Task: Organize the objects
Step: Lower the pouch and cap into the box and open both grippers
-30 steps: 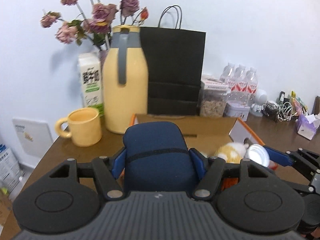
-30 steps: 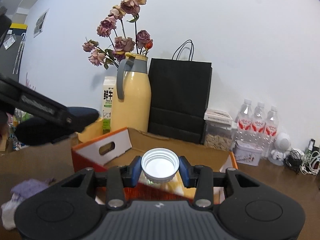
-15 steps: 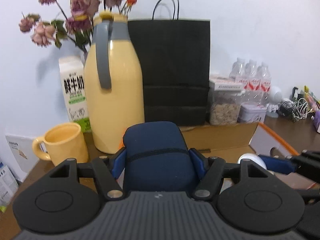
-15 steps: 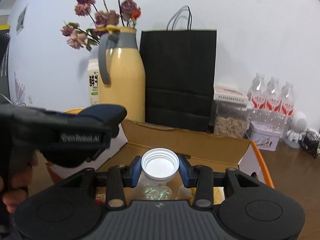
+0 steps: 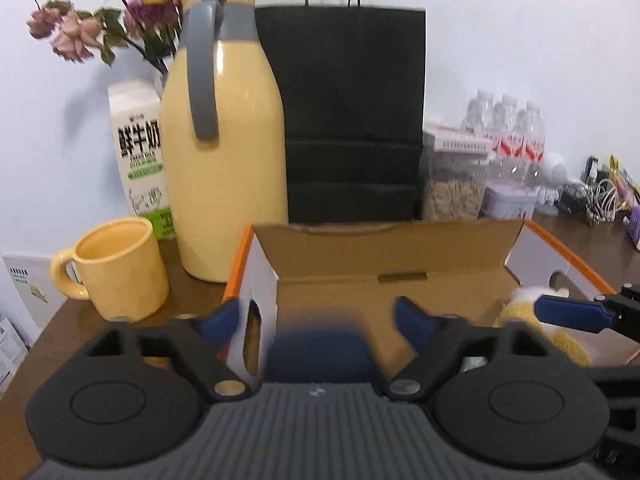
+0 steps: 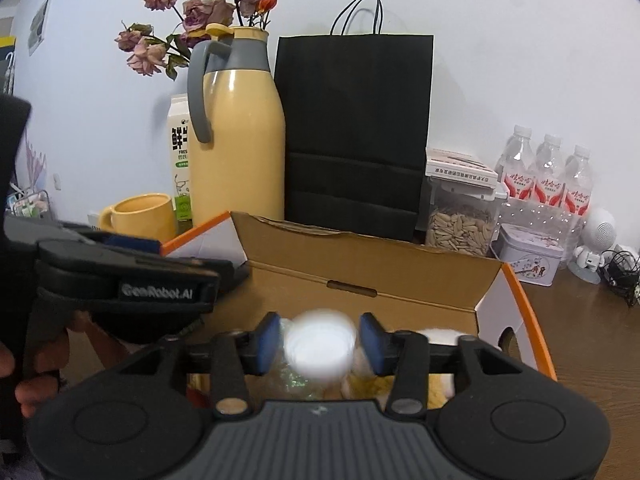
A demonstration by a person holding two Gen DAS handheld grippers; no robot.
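The dark blue object (image 5: 320, 354) in the cardboard box (image 5: 384, 252) is smeared, its lower part hidden behind the left claw (image 5: 318, 316), whose jaws are opening. The white-lidded jar (image 6: 320, 344) is blurred between the opening right claw (image 6: 320, 342). The flowers (image 5: 84, 32) are cut off at the frame's top.

Yellow jug (image 5: 224, 168) with grey handle, black bag (image 5: 352, 112), orange-edged brown box (image 5: 384, 252)
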